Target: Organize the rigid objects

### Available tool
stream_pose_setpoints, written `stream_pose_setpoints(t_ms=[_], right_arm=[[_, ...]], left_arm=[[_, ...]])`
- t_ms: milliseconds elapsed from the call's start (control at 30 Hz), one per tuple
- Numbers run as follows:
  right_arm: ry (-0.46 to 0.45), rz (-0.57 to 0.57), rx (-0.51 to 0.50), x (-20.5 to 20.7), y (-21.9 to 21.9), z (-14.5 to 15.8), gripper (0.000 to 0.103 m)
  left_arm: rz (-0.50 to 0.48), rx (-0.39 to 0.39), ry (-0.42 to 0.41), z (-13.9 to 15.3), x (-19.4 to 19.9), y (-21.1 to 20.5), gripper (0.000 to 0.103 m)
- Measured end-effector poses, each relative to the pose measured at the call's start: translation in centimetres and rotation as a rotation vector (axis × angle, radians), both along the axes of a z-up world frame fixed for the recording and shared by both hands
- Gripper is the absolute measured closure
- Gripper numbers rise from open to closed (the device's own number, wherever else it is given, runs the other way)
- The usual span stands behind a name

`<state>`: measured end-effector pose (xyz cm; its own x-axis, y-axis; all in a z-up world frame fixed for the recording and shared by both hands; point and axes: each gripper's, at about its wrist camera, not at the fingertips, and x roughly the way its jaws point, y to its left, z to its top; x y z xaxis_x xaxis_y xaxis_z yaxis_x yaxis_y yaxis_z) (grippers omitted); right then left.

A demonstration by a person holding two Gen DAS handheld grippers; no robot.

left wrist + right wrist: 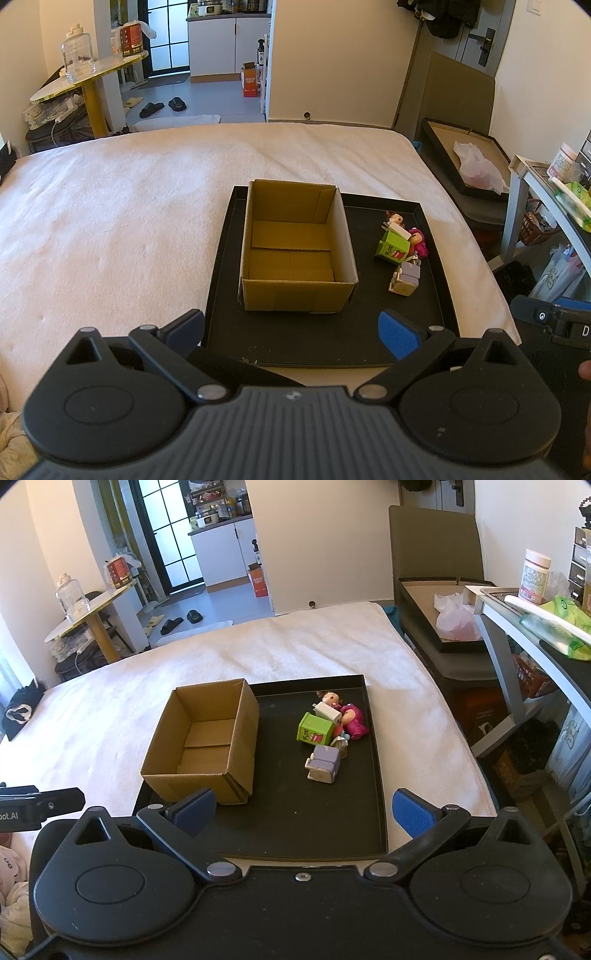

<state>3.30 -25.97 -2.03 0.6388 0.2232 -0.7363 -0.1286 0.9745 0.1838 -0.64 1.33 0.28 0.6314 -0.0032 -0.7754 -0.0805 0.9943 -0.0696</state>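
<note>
An empty open cardboard box (295,251) (207,738) stands on the left part of a black tray (325,343) (314,812) on the bed. To its right lies a small pile of toys: a green cube (392,250) (314,732), a magenta figure (418,240) (354,720), a white block (327,712), a small doll (331,698) and a lilac-and-cream toy (406,278) (324,763). My left gripper (291,332) is open and empty, hovering at the tray's near edge. My right gripper (304,812) is open and empty, above the tray's near part.
The tray lies on a white towel-covered bed (110,221). Right of the bed stand a shelf with jars and bags (535,602) and a second black tray with a plastic bag (454,620). A round yellow table (88,81) stands at the far left.
</note>
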Motion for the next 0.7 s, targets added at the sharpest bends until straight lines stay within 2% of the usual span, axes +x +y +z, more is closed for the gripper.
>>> stream_pose_setpoints(t_ms=[700], right_arm=[[0.003, -0.003, 0.018, 0.9, 0.3, -1.4, 0.0]], left_arm=[[0.031, 0.007, 0.021, -1.3, 1.8, 0.7, 0.003]])
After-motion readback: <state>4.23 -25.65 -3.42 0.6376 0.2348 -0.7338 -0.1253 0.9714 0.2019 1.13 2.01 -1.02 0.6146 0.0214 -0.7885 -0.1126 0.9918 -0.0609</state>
